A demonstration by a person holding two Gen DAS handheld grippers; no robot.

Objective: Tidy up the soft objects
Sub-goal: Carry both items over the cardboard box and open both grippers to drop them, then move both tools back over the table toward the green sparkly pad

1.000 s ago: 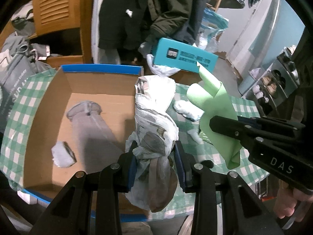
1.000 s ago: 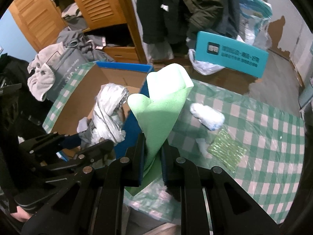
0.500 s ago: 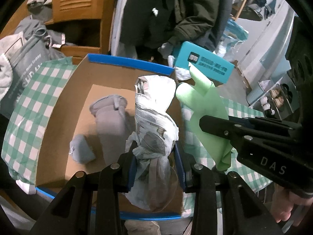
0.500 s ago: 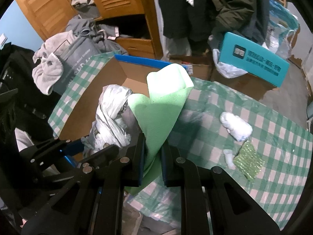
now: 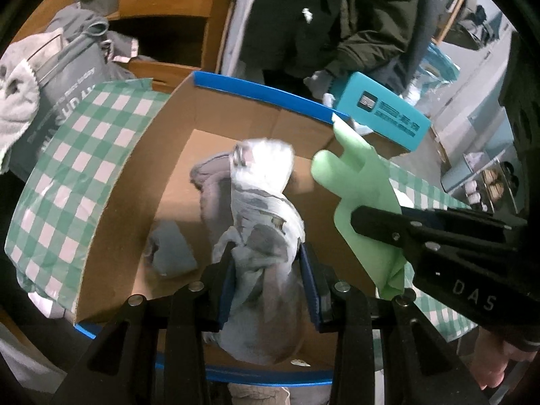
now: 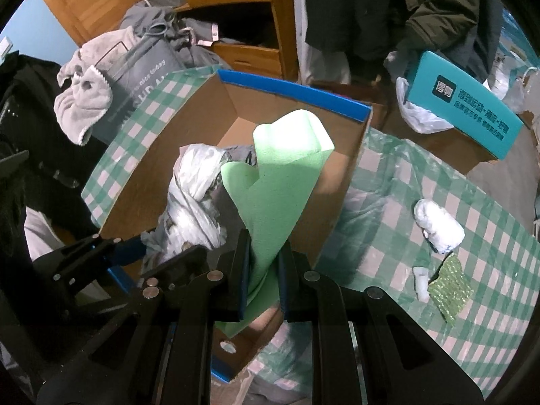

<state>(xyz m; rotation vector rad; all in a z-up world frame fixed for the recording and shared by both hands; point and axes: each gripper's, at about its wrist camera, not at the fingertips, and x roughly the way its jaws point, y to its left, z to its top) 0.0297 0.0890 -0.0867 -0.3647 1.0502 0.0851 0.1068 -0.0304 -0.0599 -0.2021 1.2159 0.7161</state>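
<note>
On my left, the left gripper [image 5: 266,283] has its jaws clamped on a crumpled white-and-grey plastic bag [image 5: 263,202], which hangs over the open cardboard box [image 5: 111,222] with the blue rim. Down on the box floor I can see a grey cloth [image 5: 211,182] and a smaller grey wad [image 5: 170,253] beside it. The box sits on the green checked cloth of the counter [image 6: 489,236]. Moving right, the right gripper [image 6: 264,263] has its jaws pinched narrow on a folded green foam sheet [image 6: 280,182], held above the box's right side, just beside the bag. Further right on the counter lie a white bundle [image 6: 438,224], a small white piece [image 6: 422,281] and a green bubble-wrap scrap [image 6: 450,290], well apart from the box.
</note>
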